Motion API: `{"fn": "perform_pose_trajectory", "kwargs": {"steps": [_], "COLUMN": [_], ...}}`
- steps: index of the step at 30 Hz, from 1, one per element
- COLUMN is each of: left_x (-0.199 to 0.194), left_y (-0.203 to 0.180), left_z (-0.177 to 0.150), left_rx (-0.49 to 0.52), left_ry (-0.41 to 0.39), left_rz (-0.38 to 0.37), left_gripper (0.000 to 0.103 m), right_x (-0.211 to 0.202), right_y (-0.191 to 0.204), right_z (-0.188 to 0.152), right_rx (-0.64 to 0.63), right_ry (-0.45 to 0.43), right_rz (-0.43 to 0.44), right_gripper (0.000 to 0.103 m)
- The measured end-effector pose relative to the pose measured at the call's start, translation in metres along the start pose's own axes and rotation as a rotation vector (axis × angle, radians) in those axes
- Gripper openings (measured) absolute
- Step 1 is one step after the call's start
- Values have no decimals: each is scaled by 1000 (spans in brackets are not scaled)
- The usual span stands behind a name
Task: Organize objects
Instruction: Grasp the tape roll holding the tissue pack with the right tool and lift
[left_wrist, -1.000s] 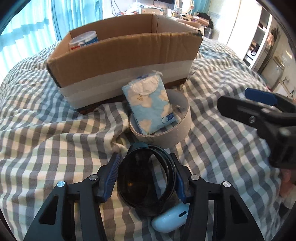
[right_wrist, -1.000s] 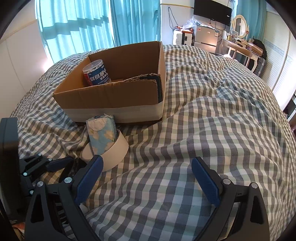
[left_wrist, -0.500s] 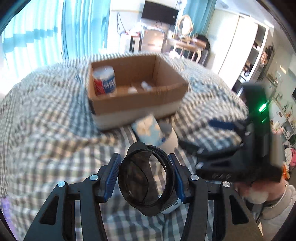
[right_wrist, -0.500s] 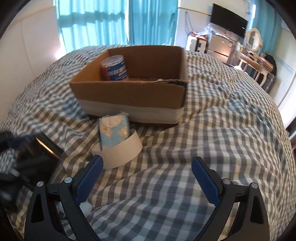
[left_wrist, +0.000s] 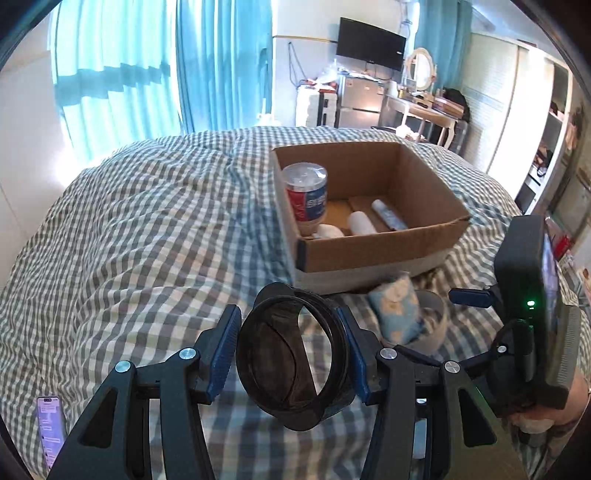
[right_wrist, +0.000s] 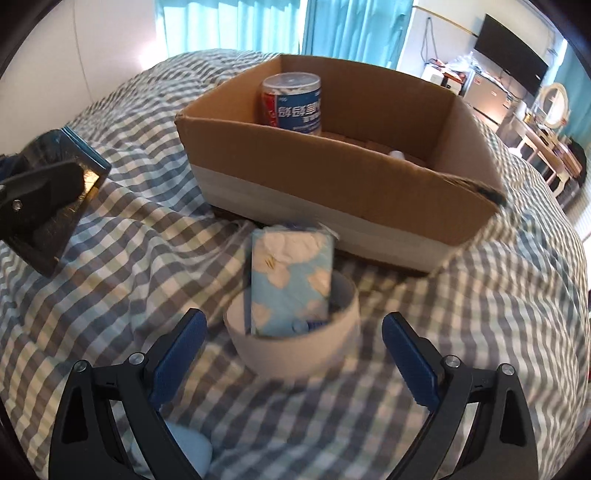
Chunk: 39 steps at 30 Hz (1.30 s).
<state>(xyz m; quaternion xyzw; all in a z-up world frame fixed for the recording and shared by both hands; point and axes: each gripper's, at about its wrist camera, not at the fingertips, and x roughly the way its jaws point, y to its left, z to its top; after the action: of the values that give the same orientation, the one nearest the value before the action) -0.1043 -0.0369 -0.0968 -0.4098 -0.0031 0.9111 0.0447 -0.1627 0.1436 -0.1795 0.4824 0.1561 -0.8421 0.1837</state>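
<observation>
Dark smoky plastic fills the left gripper (left_wrist: 291, 350): its blue pads are clamped on both sides of a round tinted lid (left_wrist: 291, 354), which it holds off the checked bedspread (left_wrist: 147, 240). Ahead of it and a little to the right sits the cardboard box (left_wrist: 380, 251), open at the top, and inside stand a red-and-blue can (left_wrist: 306, 197) and a few small pale tubes (left_wrist: 373, 221) lying on the bottom, so part of the tidying looks done. Just in front of the box's near wall, off to the right of the held lid, a blue flowered tissue pack (left_wrist: 397, 312) leans in a low white round tub (left_wrist: 434, 325). The right gripper (right_wrist: 293, 354) hangs above that tub with its jaws spread wide and nothing between the pads; the tub and pack lie directly ahead of its fingertips, the box just beyond them. Near its left finger, low down, a pale rounded case (right_wrist: 192, 452) lies on the bedspread. By my reading, the lid, the tub with its pack, and the case are yet to go into the box.
</observation>
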Motion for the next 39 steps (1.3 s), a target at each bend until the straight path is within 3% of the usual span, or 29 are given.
{"fn": "perform_pose_trajectory", "kwargs": {"steps": [11,13,15,19,39], "left_x": [23,25,26,27,-8], "left_y": [25,25,26,25,4], "left_z": [-8,-10,-10,-11,-9], "left_rx": [-54,-56,-57,-57,-29], "left_ry": [44,48,50,51,2], "left_rz": [-26,-34,-41,-50,-79], "left_gripper": [53,53,53,53,53], "right_x": [43,49,52,47,-97], "right_y": [6,5,4,-4,-16], "right_z": [7,7,6,5,12], "right_rx": [-24,-23,-17,23,113], "right_ry": [112,130,144,137,-140], "right_rz": [-26,-28,-34,-19,-15], "right_gripper": [93,92,83,83,83]}}
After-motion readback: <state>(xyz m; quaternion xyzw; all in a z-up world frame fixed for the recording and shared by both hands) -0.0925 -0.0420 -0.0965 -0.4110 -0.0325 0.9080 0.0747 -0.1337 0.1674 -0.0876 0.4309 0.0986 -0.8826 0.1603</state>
